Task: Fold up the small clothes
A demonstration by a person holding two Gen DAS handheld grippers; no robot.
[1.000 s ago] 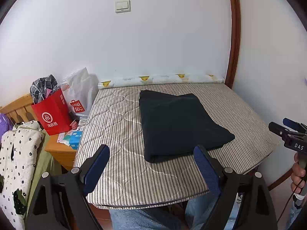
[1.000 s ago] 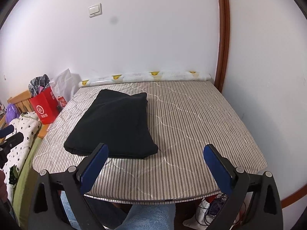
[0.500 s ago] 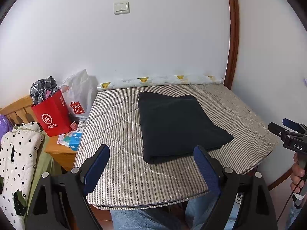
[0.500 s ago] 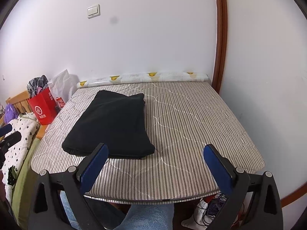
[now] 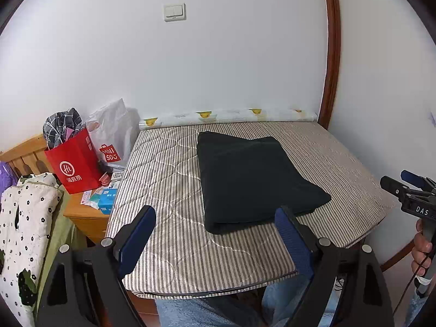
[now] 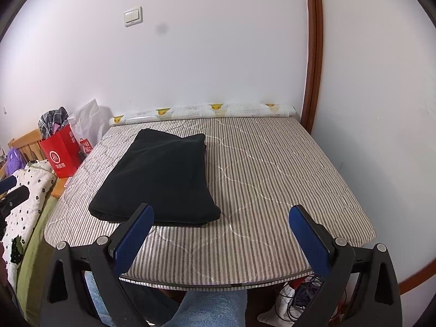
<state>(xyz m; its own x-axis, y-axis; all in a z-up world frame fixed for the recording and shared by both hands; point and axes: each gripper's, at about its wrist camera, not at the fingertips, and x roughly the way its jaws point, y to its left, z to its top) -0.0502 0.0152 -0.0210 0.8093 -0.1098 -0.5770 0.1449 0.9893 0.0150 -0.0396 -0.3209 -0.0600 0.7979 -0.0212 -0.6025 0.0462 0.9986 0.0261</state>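
Note:
A black garment (image 5: 250,179) (image 6: 160,177) lies folded into a thick rectangle on the striped padded table top (image 5: 169,179) (image 6: 272,169). My left gripper (image 5: 215,218) hovers over the table's near edge, open, with nothing between its blue pads (image 5: 137,235); the garment's near end lies just beyond it. My right gripper (image 6: 220,215) is also open and empty, held above the near edge to the right of the garment. The right gripper's tip (image 5: 408,190) shows at the right border of the left wrist view, with a hand (image 5: 422,248) on it.
A rolled printed sheet (image 5: 226,115) lies along the wall at the table's far edge. Left of the table stand a wooden nightstand (image 5: 87,215) with a red paper bag (image 5: 73,166), a white bag (image 5: 111,136) and small boxes. A spotted quilt (image 5: 24,223) lies far left. Blue-jeaned legs (image 6: 207,310) sit under the near edge.

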